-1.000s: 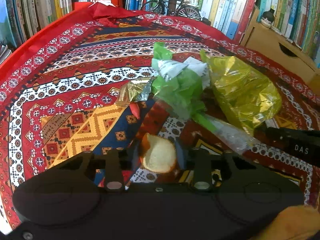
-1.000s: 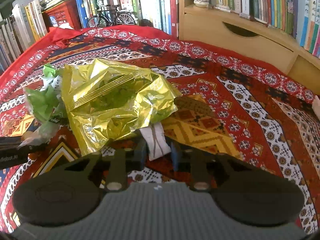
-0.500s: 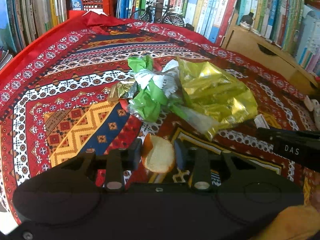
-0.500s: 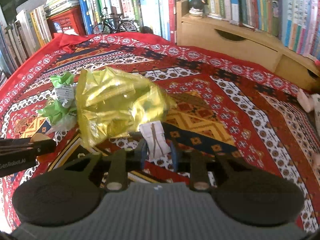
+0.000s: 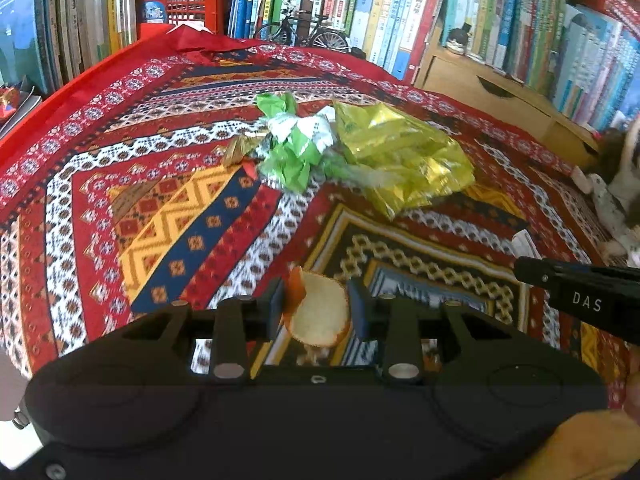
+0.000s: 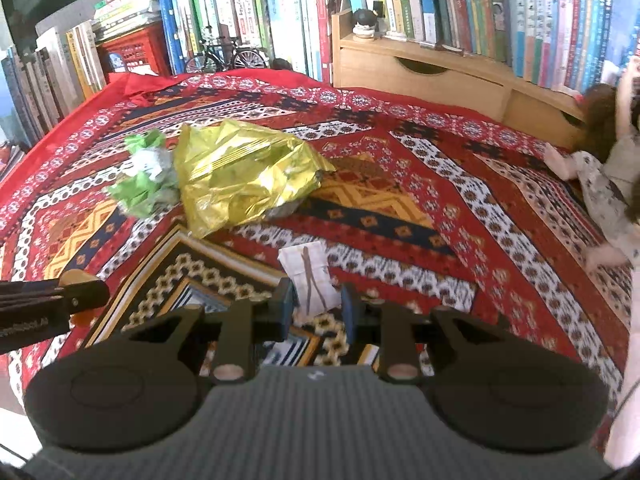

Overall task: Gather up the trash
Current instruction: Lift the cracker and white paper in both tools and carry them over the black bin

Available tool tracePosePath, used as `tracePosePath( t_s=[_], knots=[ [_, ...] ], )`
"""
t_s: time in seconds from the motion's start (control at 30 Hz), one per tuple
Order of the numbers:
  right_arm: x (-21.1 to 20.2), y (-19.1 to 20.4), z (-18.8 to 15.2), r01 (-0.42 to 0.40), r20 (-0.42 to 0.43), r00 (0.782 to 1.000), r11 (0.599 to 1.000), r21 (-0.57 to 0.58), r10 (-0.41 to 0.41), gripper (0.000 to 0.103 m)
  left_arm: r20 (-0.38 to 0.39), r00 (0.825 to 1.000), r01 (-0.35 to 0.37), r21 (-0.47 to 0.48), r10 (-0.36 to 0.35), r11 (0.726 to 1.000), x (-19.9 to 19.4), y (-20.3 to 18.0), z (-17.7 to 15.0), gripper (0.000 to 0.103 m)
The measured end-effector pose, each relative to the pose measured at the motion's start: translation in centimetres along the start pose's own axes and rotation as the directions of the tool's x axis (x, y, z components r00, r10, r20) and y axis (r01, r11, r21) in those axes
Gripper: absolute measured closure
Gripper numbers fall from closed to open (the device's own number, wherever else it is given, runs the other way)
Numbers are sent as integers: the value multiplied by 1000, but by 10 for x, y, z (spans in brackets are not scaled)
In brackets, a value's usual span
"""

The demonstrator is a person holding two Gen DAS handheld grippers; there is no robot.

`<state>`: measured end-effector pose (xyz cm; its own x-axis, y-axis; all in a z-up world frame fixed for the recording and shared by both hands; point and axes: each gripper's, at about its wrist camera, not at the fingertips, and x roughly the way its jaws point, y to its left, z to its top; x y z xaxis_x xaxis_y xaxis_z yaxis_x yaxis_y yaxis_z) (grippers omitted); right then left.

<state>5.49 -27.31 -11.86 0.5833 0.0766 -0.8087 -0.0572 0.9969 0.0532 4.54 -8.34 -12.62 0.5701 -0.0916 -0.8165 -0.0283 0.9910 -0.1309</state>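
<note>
Left gripper (image 5: 316,309): jaws partly closed on an orange peel (image 5: 319,312). Right gripper (image 6: 316,307): jaws partly closed on a white paper scrap (image 6: 310,279). Both loads hang clear of the worktop, nearer than the yellow foil bag (image 6: 240,176). Risk: the scrap is pinched only at its lower edge; a jolt could shake it loose.

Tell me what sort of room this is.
Probably a home study or reading room: packed bookshelves line the walls, a patterned cloth covers the table, and a model bicycle stands as decoration.
</note>
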Motion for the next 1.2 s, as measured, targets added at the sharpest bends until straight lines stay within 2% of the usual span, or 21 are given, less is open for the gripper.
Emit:
tracePosePath(
  t_s=[0.23, 0.63, 0.93, 1.2],
  knots=[
    [-41, 23, -34, 10, 22, 1000, 1000, -4, -10, 73, 13, 1000, 28, 15, -28, 999, -42, 14, -36, 71],
    [-90, 88, -104, -40, 11, 999, 999, -30, 40, 73, 7, 1000, 25, 29, -25, 999, -109, 65, -111, 71],
    [-104, 138, -146, -100, -22, 995, 993, -69, 99, 73, -20, 1000, -12, -5, 12, 1000, -138, 112, -161, 71],
    [-97, 179, -178, -162, -88, 984, 981, -109, 153, 73, -73, 996, -62, -73, 56, 995, -141, 154, -203, 71]
  ],
)
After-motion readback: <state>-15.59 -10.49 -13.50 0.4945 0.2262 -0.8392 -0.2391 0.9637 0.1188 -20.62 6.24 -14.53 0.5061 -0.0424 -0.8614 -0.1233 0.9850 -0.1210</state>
